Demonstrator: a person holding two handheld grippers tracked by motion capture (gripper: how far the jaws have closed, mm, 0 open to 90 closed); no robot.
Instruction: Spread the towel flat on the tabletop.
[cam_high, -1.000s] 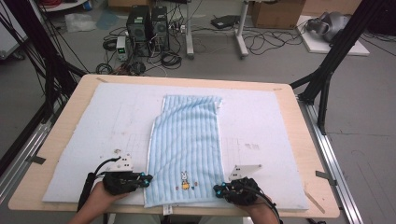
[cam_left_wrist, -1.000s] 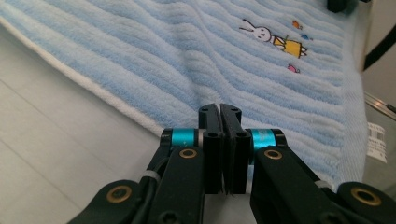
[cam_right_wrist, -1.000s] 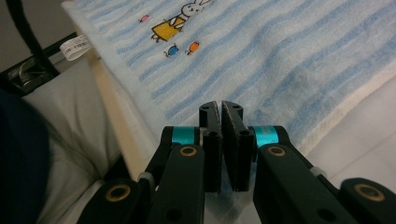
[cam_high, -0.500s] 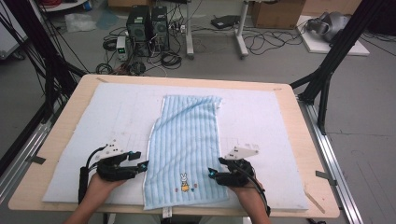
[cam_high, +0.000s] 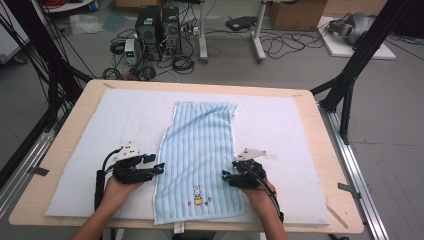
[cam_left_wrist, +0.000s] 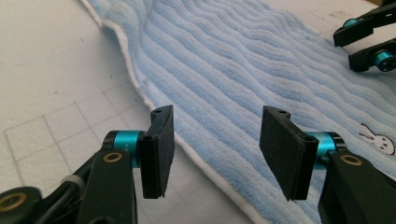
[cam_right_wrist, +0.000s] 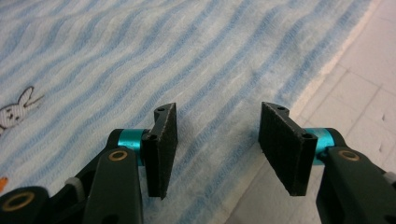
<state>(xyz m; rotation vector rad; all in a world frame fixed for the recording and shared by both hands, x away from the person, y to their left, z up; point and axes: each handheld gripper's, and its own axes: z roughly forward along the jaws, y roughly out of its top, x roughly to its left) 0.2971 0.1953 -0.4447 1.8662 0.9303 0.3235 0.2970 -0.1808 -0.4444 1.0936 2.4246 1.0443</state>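
A light blue striped towel (cam_high: 200, 150) with a small bunny print (cam_high: 198, 191) lies flat, lengthwise, on the white mat (cam_high: 280, 125). My left gripper (cam_high: 159, 167) sits at the towel's left edge and points right. Its jaws have just been opening and stand open (cam_left_wrist: 215, 154) over the white hem of the towel (cam_left_wrist: 243, 70), gripping nothing. My right gripper (cam_high: 225, 176) sits at the towel's right edge and points left. Its jaws have just been closing a little, but remain open (cam_right_wrist: 217, 149) above the towel (cam_right_wrist: 140, 56), which lies untouched beneath them. The right gripper (cam_left_wrist: 369, 39) also appears far off in the left gripper view.
The mat covers most of a wooden table (cam_high: 325, 165). Black frame legs (cam_high: 350, 75) stand at the table's sides. Beyond the far edge, computers (cam_high: 160, 25) and cables lie on the floor.
Both grippers let go of the towel's near corners and opened. Both hands then moved away from the person along the towel's side edges. The towel lies still.
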